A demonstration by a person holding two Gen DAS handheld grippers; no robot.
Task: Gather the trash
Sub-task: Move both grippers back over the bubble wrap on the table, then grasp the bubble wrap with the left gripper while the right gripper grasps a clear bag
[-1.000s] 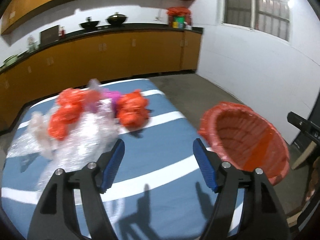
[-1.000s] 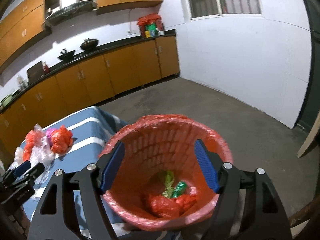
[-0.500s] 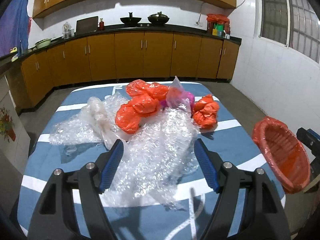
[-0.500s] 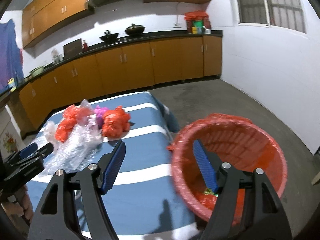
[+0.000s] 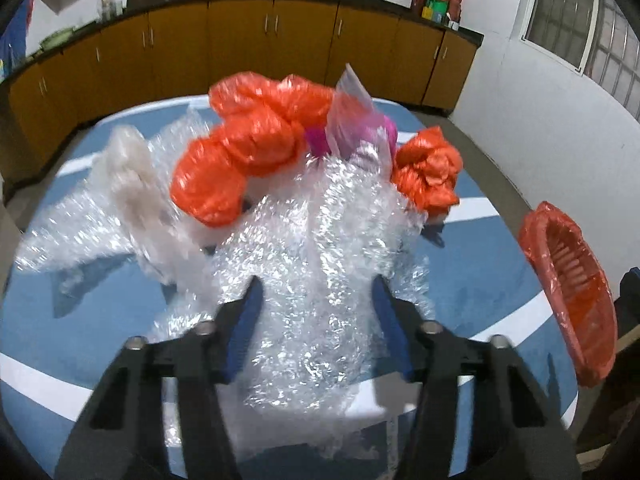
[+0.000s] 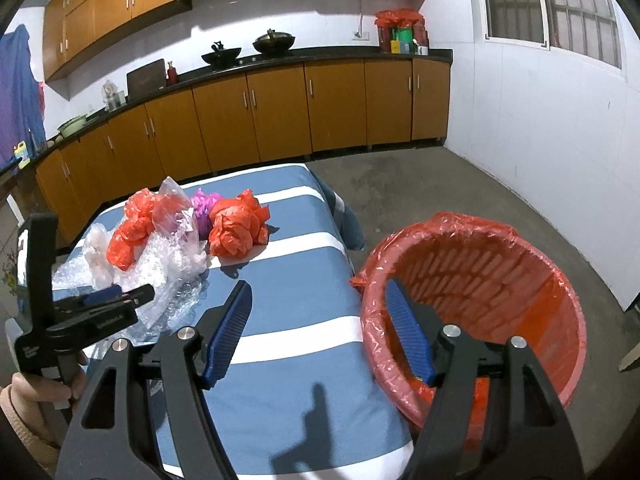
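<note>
The left gripper has just been closing, and its blue pads now straddle a crumpled sheet of bubble wrap on the blue-and-white striped counter; whether they pinch it I cannot tell. Beyond the bubble wrap lie orange plastic bags. The right gripper stands spread and empty, beside the red-lined trash basket.

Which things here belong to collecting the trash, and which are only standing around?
For the job: bubble wrap, orange bags, pink bag, lined red basket, left claw.
Only around: woks, counter cabinets, window.
</note>
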